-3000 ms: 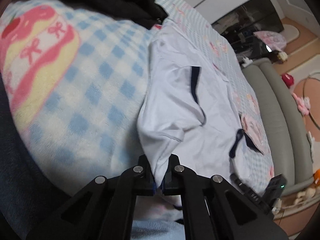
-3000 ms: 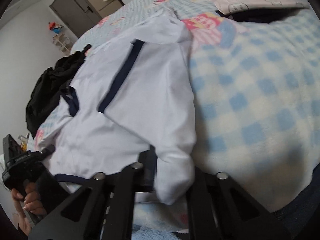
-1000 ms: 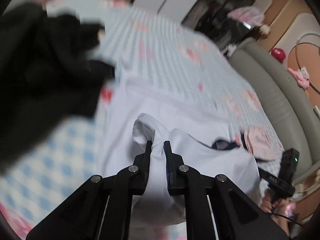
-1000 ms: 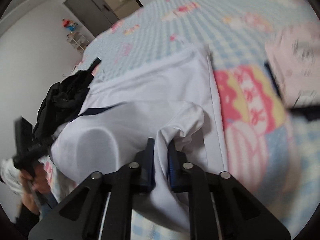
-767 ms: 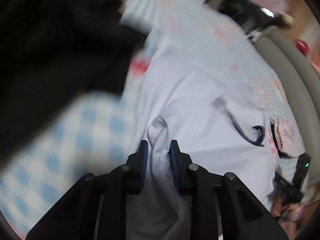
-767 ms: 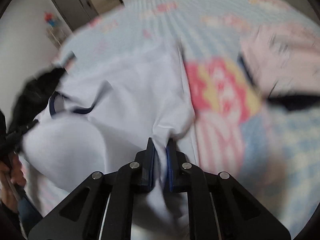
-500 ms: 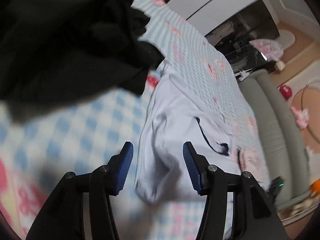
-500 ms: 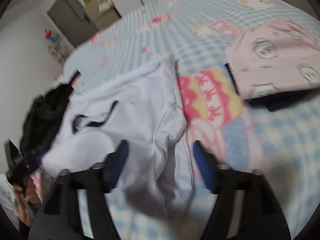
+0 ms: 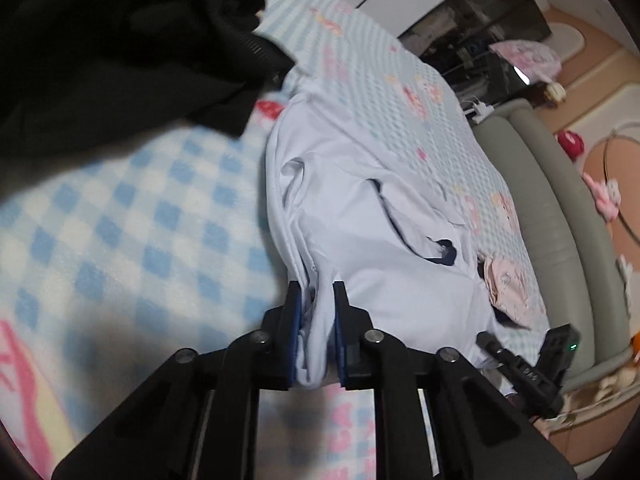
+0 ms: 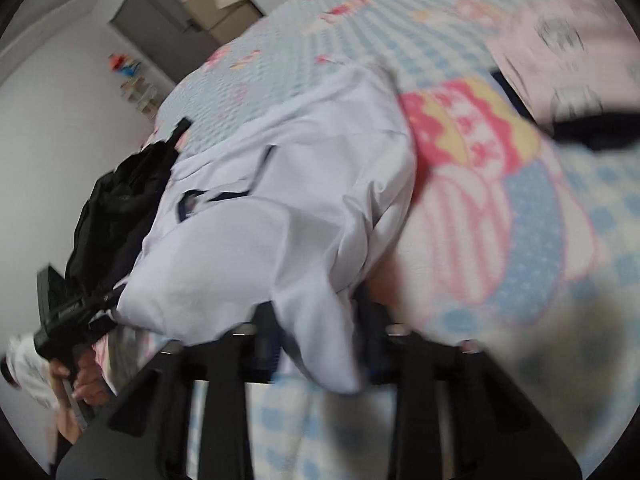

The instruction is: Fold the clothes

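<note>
Our white shirt (image 9: pixel 360 216) lies crumpled on the checked blanket (image 9: pixel 132 216), its dark-trimmed collar (image 9: pixel 442 250) on top. A heap of black clothes (image 9: pixel 120 36) crowds the shirt's far corner, touching it, and a folded pink garment (image 10: pixel 568 36) lies on the blanket near the shirt's other side. Beyond the shirt runs a padded grey bed edge (image 9: pixel 560 220). Our left gripper (image 9: pixel 316 308) is closing, a bunched fold of the shirt's thin, smooth cloth between its blue pads. Our right gripper (image 10: pixel 316 344) is closing too, a limp flap of shirt draped between its jaws; blur hides whether the pads press it. The blanket looks fleecy, blue-and-white squares with pink and yellow patches.
</note>
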